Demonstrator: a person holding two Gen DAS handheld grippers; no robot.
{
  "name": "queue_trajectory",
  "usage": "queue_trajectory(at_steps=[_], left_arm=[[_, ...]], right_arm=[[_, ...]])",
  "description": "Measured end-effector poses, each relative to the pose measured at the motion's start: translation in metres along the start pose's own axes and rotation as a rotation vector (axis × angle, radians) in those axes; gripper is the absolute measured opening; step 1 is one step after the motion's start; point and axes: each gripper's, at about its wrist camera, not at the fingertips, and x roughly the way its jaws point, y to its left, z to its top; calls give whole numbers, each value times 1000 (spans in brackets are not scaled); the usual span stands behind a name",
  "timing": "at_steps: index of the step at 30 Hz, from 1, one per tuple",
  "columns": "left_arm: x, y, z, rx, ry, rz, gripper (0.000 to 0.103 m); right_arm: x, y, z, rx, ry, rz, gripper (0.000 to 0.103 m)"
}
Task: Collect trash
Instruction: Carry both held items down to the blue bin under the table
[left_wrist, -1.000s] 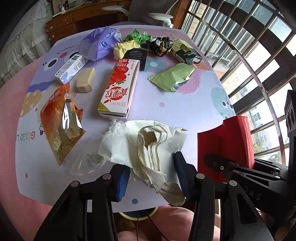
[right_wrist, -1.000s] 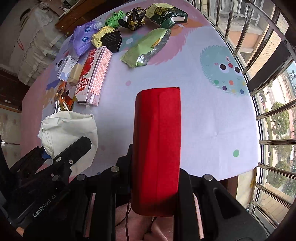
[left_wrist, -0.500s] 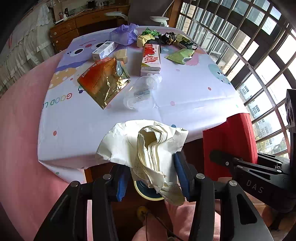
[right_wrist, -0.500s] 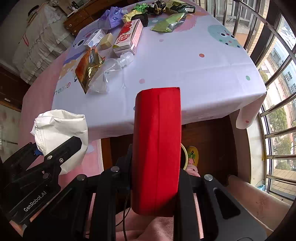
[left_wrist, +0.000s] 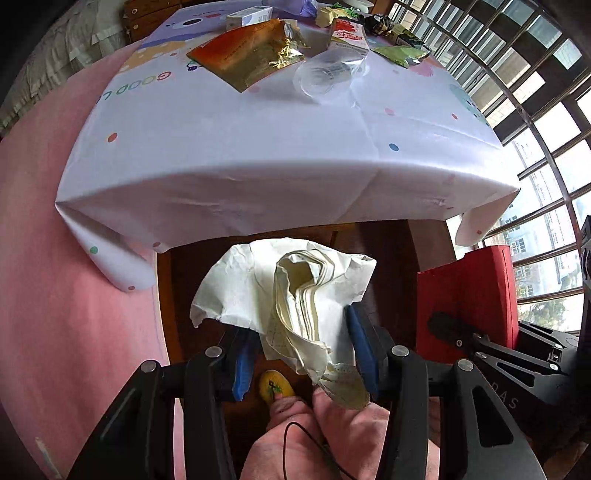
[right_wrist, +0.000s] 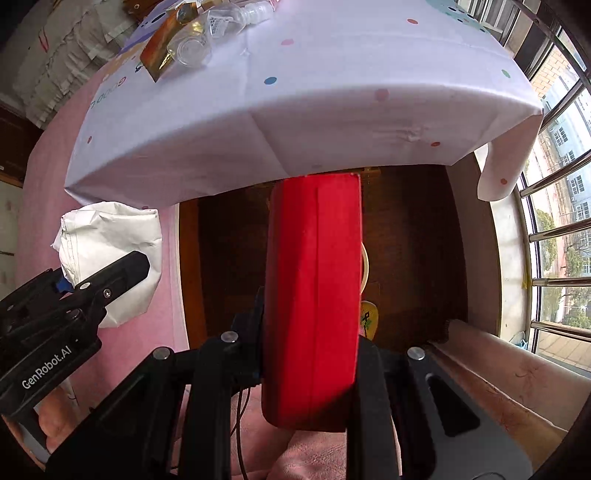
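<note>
Left gripper (left_wrist: 301, 354): matte black linkage arms, silver round screw heads at each pivot, blue pads (left_wrist: 242, 363) lining the fingers. Right gripper (right_wrist: 308, 354): identical black frame, silver screws. White "GenRobot.AI" lettering marks the left gripper's housing.

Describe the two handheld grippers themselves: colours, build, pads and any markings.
Both are black, angular linkage frames with silver pivot screws. The left gripper has blue pads on its fingers; its side reads "GenRobot.AI" in white in the right wrist view. The right gripper shows letters "DAS" in the left wrist view. A thin black cable trails below.
</note>
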Motion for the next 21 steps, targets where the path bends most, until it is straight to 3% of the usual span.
queue_trajectory(at_steps=[12, 21], left_arm=[[158, 43, -24, -172, 146, 20, 46], [262, 35, -19, -150, 181, 13, 49]], right_arm=[[176, -39, -3, 72, 96, 35, 17], [281, -67, -8, 60, 155, 25, 20]])
